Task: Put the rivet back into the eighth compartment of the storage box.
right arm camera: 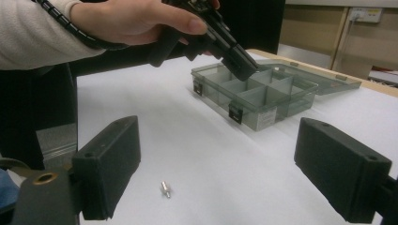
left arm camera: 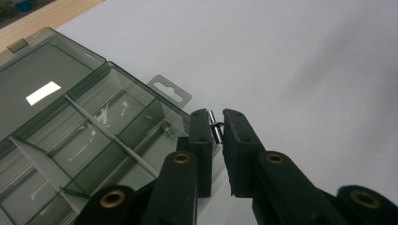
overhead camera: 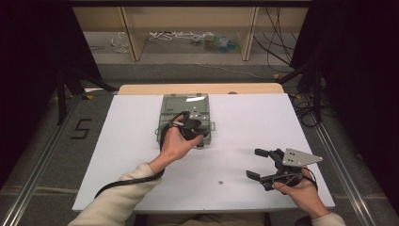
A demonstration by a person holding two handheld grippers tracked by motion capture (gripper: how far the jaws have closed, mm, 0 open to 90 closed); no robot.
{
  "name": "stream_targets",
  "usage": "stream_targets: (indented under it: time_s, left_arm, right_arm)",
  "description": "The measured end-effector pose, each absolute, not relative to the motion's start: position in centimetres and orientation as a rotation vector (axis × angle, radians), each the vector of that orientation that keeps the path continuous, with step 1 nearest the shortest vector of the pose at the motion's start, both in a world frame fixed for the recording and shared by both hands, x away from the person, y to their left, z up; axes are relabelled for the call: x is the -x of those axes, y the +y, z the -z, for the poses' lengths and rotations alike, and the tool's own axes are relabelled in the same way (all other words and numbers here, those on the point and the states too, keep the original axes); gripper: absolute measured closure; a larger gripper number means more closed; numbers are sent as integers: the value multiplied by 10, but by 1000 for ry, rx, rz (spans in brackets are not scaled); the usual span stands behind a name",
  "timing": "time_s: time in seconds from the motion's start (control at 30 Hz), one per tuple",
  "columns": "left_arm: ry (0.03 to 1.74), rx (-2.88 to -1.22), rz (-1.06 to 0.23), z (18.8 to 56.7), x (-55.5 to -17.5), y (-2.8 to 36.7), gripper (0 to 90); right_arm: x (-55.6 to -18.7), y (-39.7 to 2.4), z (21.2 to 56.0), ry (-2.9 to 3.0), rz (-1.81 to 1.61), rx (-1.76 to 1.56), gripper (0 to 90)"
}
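1. Left gripper (left arm camera: 216,127) over the open box's (overhead camera: 184,115) near right corner, mid-worktop (overhead camera: 244,122), fingers closed on a small metal pin (left arm camera: 217,132), mostly hidden between them.
2. Right gripper (right arm camera: 216,164) near the worktop's front right edge, fingers spread wide, holding nothing.
3. Second pin (right arm camera: 165,188) loose on the worktop near the front edge; tiny speck from above.

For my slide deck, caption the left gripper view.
Left gripper pinching a small metal pin beside the open compartment box.

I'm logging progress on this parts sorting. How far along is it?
Done: the compartment box lies open, and one small metal piece already sits in a compartment. In hand: the left gripper pinches a small metal pin over the box's edge. Left: another pin lies on the table before the open right gripper.
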State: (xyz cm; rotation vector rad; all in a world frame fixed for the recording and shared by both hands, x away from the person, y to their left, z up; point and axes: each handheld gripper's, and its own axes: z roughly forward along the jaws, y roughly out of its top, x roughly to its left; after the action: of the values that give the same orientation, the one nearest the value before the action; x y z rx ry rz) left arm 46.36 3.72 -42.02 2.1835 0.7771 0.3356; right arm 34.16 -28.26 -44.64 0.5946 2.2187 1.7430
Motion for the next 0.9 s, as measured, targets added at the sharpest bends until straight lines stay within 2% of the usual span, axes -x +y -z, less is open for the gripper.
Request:
stream_targets:
  time_s: [0.3, 0.4, 0.67, 0.8, 0.9]
  left_arm:
    - [799, -2191, -368, 424, -478, 35, 817]
    - [796, -2188, -387, 426, -478, 37, 786]
    - [721, -2176, -395, 422, -469, 37, 501]
    - [649, -2207, -348, 422, -458, 32, 262]
    - [580, -2254, -315, 424, -447, 28, 135]
  right_arm:
    - [-341, -284, 446, 2227, -1715, -601, 158]
    - [-341, -282, 446, 2217, -1741, -592, 158]
    - [-341, -282, 447, 2222, -1742, -588, 158]
    - [-341, -282, 446, 2224, -1740, -588, 158]
    - [-341, -282, 447, 2226, -1742, -587, 158]
